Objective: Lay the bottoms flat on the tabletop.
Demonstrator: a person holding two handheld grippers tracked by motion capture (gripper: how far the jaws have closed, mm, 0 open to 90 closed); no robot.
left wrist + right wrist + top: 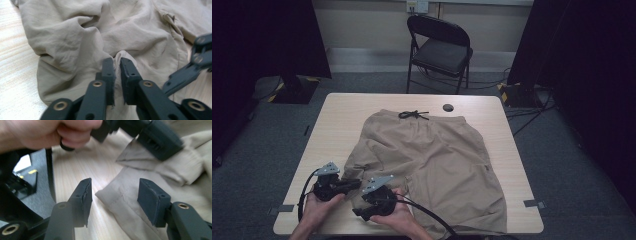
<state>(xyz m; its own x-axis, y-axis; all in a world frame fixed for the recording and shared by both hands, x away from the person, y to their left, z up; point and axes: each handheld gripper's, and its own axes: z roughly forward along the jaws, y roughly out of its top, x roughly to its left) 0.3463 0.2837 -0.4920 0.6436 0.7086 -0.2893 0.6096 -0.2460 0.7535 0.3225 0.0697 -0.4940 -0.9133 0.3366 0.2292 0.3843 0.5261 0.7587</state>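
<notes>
Right gripper view has the right gripper (pixel 113 202) with jaws spread around, not yet pinching, the near-left hem corner of the crumpled khaki fabric shorts (pixel 130 205), while the left gripper (pixel 117 75) clenches a fold just beyond.

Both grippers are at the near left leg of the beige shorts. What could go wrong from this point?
The left gripper pinches just a small fold of the shorts, so the cloth may slip out if pulled. The right gripper stands open around the hem corner; closing now might catch only its tip, or miss. The two grippers work very close together, so they could bump.
</notes>
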